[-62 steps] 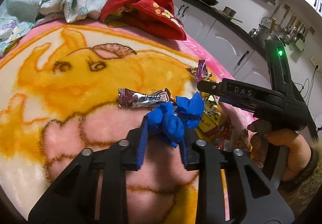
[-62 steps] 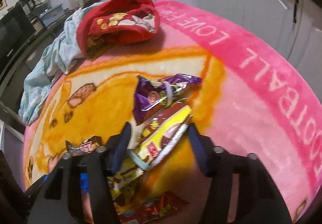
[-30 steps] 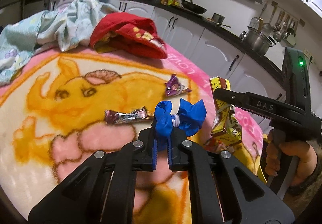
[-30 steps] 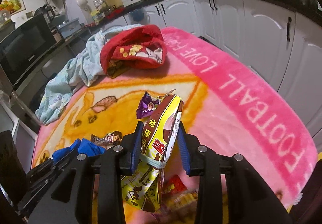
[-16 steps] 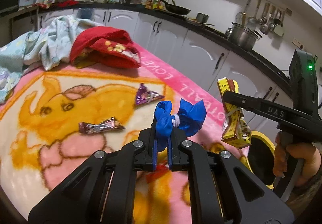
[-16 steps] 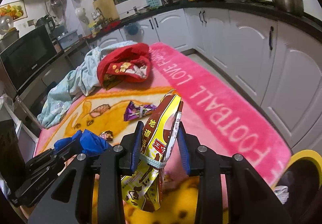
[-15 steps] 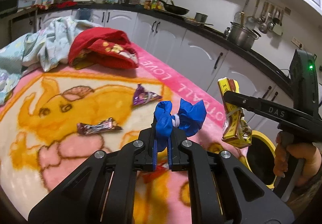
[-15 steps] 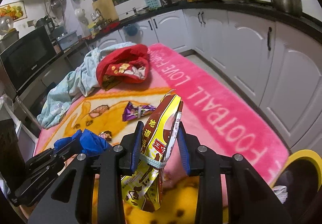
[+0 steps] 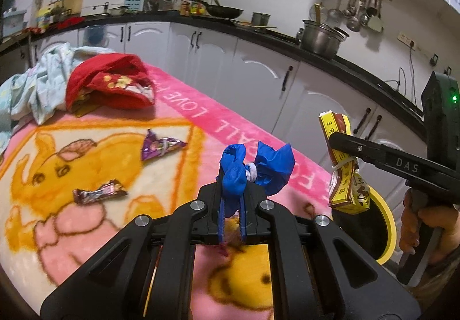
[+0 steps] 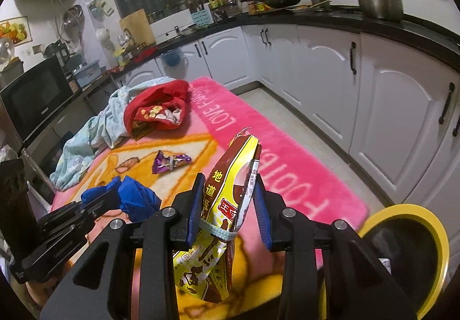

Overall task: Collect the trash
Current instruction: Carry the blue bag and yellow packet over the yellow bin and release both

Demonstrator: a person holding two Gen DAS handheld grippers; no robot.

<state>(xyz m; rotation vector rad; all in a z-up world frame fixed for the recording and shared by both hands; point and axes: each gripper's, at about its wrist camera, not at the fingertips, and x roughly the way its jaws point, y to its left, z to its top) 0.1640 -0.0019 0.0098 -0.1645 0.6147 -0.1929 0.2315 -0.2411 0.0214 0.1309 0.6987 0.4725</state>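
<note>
The right gripper (image 10: 230,205), clamping an upright yellow-and-brown snack wrapper (image 10: 227,205), is nearest the yellow-rimmed bin (image 10: 425,236) low to its right, while the left gripper (image 9: 231,205), pinched on crumpled blue plastic (image 9: 256,167), hangs farther off.

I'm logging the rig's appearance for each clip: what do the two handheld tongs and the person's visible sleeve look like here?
Both tongs are matte black plastic with silver bolt heads on the linkage arms and blue pads on the fingers. The left tongs show narrow blue pads; the right tongs show wider ones. In the left view, the right tool bears white "DAS" lettering and a green light. The cuff by the hand looks brownish and fuzzy.
</note>
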